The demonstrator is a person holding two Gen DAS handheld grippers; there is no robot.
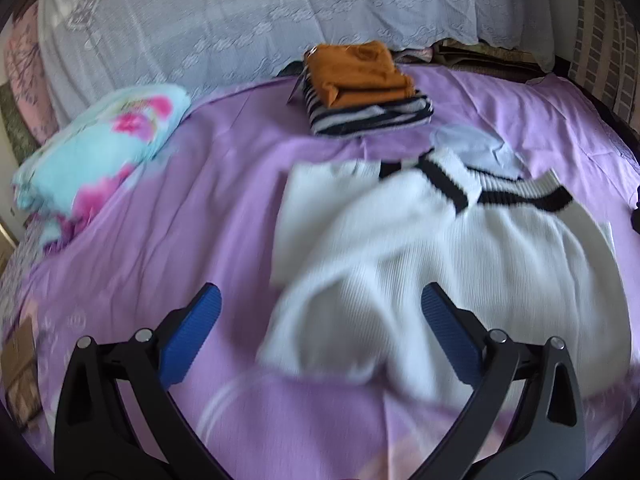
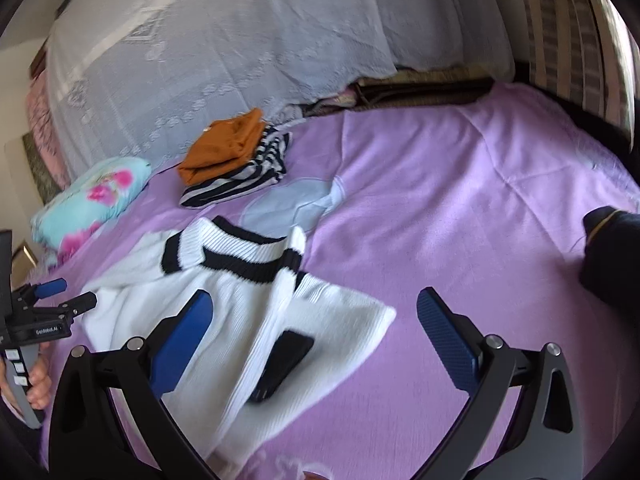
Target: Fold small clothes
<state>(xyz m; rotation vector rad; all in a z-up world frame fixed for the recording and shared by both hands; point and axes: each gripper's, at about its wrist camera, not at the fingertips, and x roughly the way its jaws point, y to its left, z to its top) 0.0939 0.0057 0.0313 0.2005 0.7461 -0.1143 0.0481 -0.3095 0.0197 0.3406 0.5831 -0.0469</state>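
A white ribbed knit top [image 1: 460, 248] with black trim lies spread and rumpled on the purple bed sheet [image 1: 192, 208]. My left gripper [image 1: 320, 308] hovers open over its near left part, its blue pads [image 1: 200, 320] holding nothing. In the right wrist view the same top [image 2: 240, 292] lies under my open right gripper [image 2: 316, 316], which is also empty. A black oblong piece [image 2: 284, 364] rests on the top's near flap. The left gripper [image 2: 70, 294] shows at the far left, held by a hand [image 2: 36, 384].
A folded orange garment [image 1: 356, 72] sits on a folded black-and-white striped one [image 1: 368, 116] at the back. A floral turquoise bundle [image 1: 100, 152] lies at the left. A dark garment [image 2: 612, 256] is at the right edge. White lace cloth [image 1: 240, 20] covers the back.
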